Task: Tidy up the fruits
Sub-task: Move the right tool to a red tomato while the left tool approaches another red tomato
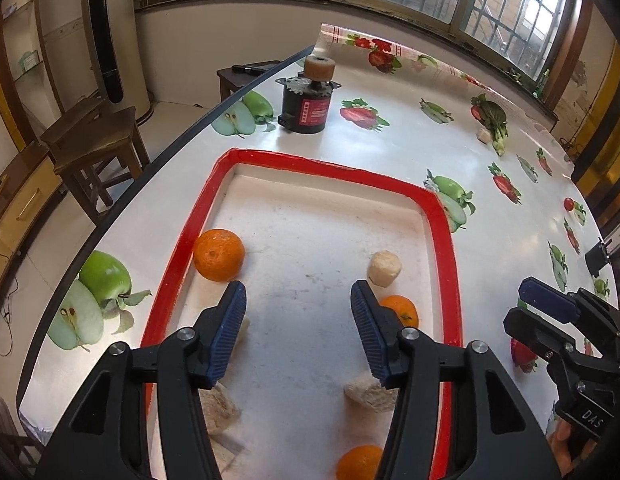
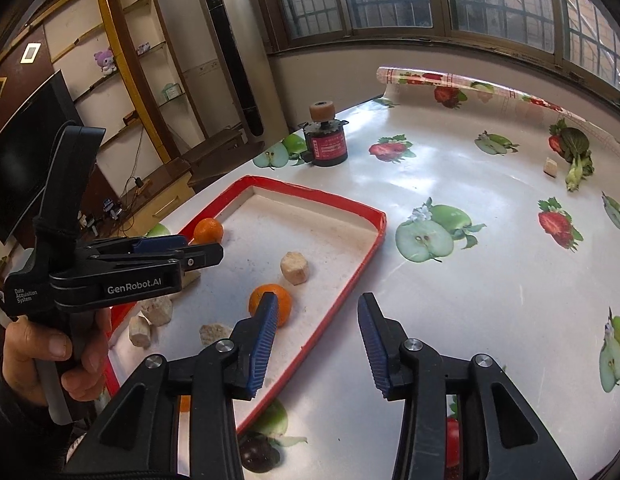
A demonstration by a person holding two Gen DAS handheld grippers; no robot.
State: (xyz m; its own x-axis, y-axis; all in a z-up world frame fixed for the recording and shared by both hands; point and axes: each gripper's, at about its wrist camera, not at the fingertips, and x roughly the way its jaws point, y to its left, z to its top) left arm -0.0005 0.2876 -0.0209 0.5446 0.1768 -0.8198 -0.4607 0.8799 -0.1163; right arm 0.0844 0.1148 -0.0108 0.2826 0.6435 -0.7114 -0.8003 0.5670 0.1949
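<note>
A white tray with a red rim point(image 1: 444, 216) point(image 2: 370, 248) lies on the table. It holds three oranges: one at the left rim point(image 1: 219, 255) point(image 2: 208, 230), one near the right point(image 1: 402, 309) point(image 2: 284, 300), one at the near edge point(image 1: 358, 462). Several beige chunks lie among them point(image 1: 385, 268) point(image 2: 295, 267). My left gripper point(image 1: 298, 292) point(image 2: 202, 250) is open and empty above the tray's middle. My right gripper point(image 2: 318, 304) point(image 1: 550, 302) is open and empty over the tray's right rim.
A black and red motor with a tan roller point(image 1: 308, 98) point(image 2: 326, 138) stands beyond the tray. A leafy vegetable point(image 2: 576, 152) and a beige chunk point(image 2: 551, 167) lie at the far right. A wooden stool point(image 1: 96, 148) stands off the table's left edge.
</note>
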